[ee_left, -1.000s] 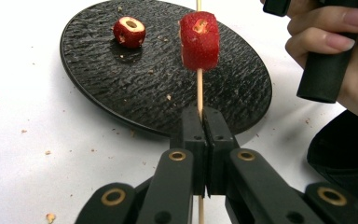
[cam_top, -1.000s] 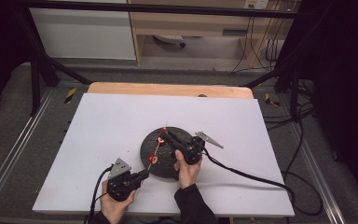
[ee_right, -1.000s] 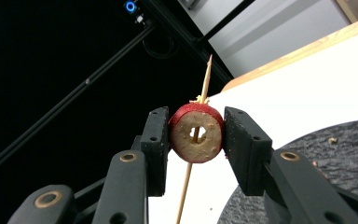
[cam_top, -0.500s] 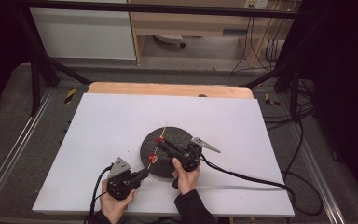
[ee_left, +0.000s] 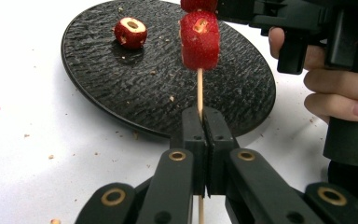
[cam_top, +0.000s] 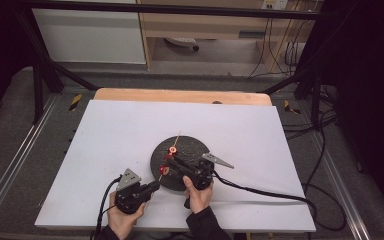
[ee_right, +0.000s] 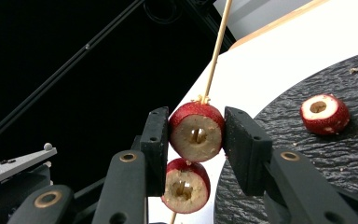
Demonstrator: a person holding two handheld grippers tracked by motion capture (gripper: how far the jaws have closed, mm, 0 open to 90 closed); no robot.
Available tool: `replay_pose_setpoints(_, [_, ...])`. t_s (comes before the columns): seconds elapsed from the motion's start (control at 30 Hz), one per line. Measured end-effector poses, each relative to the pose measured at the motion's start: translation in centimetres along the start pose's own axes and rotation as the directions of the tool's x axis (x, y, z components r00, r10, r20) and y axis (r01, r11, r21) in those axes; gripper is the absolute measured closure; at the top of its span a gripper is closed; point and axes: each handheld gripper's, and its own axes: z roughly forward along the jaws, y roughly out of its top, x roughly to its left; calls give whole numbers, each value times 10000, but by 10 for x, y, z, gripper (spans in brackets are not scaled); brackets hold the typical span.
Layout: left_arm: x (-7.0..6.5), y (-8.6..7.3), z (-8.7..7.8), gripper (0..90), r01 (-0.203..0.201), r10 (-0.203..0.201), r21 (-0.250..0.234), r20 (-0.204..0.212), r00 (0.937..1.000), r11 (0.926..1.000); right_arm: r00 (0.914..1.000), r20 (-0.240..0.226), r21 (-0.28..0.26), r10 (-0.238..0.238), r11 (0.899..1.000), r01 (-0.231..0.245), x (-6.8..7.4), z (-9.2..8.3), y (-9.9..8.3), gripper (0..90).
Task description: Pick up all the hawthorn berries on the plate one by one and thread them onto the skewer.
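The left claw [ee_left: 204, 140] pinched the thin, snappable skewer [ee_left: 199, 88] low; the right claw [ee_right: 196, 135] squeezed a soft, bruisable berry [ee_right: 196, 132] at its sides.

A wooden table [cam_top: 130, 94] is covered by a white sheet [cam_top: 110, 135]. A round black textured plate [cam_top: 190, 150] is set on the sheet; crumbs [ee_left: 25, 136] are scattered beside the plate.

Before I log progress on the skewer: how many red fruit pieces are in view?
3. Two are threaded on the skewer: the upper piece between the right tongs, the lower piece beneath it. The loose piece lies on the black plate.
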Motion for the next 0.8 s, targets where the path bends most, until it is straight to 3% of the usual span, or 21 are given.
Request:
replay_pose_setpoints(0.23, [1, 0, -1, 889, -94, 94, -2, 67, 9999, 10000, 9999, 89, 168, -62, 9998, 61, 0, -1, 0, 610])
replay_pose_setpoints(0.33, [3, 1, -4, 889, -226, 226, -50, 91, 9997, 9997, 9991, 237, 376, -349, 9987, 340, 1, -2, 4, 478])
replay_pose_setpoints(0.47, [8, 1, -9, 889, -424, 424, 1, 10, 9991, 9991, 9937, 622, 529, -932, 9945, 900, 0, -10, 14, 374])
replay_pose_setpoints(0.63, [16, 1, -14, 888, -680, 684, 243, -126, 9976, 9974, 9749, 1177, 1547, -1892, 9732, 1702, -2, -20, 31, 248])
replay_pose_setpoints(0.8, [26, 1, -20, 887, -806, 818, 457, -230, 9964, 9957, 9481, 1371, 2694, -2870, 9318, 2431, -7, -22, 41, 161])
